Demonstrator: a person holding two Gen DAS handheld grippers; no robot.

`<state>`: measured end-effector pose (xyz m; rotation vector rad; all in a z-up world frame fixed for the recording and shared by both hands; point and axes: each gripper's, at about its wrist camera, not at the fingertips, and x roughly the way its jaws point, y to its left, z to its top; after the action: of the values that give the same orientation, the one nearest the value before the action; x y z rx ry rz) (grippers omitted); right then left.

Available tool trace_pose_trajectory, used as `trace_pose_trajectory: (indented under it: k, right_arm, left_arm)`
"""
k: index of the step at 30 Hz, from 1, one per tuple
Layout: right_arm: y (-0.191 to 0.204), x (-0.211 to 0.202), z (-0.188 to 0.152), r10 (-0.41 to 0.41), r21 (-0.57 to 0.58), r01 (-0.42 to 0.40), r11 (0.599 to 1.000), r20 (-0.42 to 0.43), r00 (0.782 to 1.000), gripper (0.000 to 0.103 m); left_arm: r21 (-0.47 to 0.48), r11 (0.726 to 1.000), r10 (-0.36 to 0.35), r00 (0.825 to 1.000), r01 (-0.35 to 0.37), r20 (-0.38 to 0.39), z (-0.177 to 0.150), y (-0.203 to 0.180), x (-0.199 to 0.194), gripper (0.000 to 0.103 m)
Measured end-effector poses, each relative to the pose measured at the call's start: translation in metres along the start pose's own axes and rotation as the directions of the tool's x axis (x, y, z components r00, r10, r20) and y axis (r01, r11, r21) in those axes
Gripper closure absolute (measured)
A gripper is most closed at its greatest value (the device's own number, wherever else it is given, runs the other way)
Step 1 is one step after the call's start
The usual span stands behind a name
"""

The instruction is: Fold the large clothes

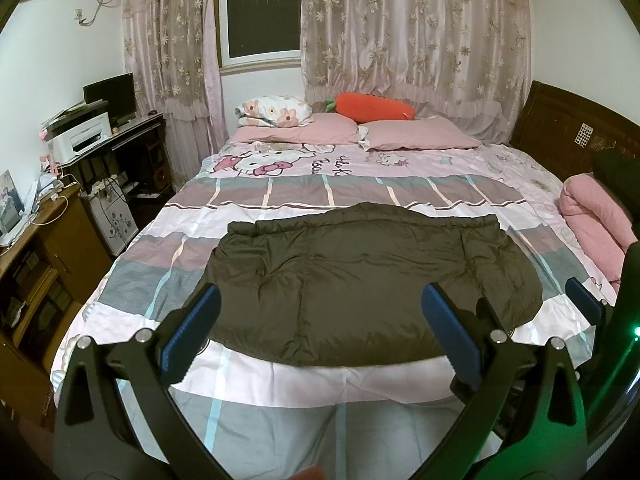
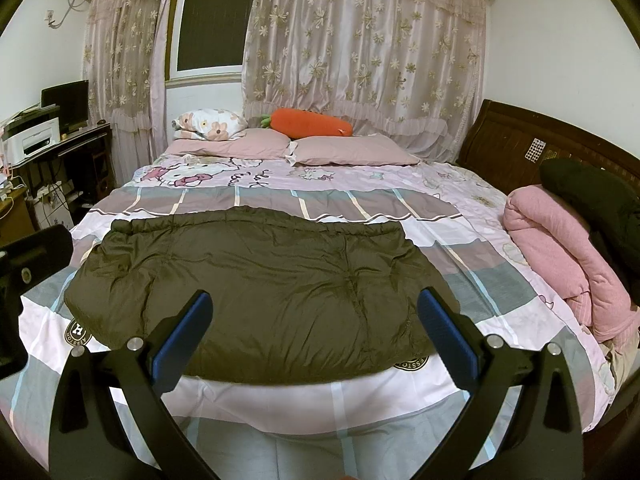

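A dark olive puffer jacket point(image 1: 360, 280) lies folded flat in a wide block on the bed; it also shows in the right wrist view point(image 2: 256, 292). My left gripper point(image 1: 320, 320) is open and empty, held above the jacket's near edge. My right gripper point(image 2: 316, 320) is open and empty too, over the jacket's near right part. One blue pad of the right gripper point(image 1: 584, 300) shows at the right edge of the left wrist view. Part of the left gripper's body point(image 2: 24, 272) shows at the left edge of the right wrist view.
The bed has a pink and grey checked cover point(image 1: 280, 380), two pink pillows point(image 1: 416, 132) and a carrot plush point(image 1: 372, 108) at the far end. A folded pink blanket point(image 2: 560, 256) and dark cloth lie at the right by the wooden headboard point(image 2: 520, 148). A desk with a printer point(image 1: 80, 136) stands at the left.
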<state>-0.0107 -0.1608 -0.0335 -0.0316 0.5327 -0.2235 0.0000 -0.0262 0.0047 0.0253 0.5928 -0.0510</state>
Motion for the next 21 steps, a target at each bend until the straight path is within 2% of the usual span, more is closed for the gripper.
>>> trace_pose_trajectory:
  k: [11, 15, 21]
  right_arm:
    - [0.0005, -0.0006, 0.0008, -0.001, -0.001, 0.001, 1.000, 0.001, 1.000, 0.001]
    - [0.0017, -0.0008, 0.0007, -0.003, -0.002, 0.003, 1.000, -0.002, 1.000, 0.001]
    - [0.0008, -0.0004, -0.0012, -0.001, -0.005, 0.001, 1.000, -0.002, 1.000, 0.001]
  left_arm:
    - [0.003, 1.000, -0.004, 1.000, 0.004, 0.001, 0.0001, 0.0005, 0.0002, 0.002]
    - [0.013, 0.999, -0.040, 0.999, 0.040, 0.007, 0.0018, 0.0023, -0.0009, 0.002]
    - [0.079, 0.997, -0.001, 0.999, -0.002, 0.041, 0.0003, -0.0021, -0.0046, 0.002]
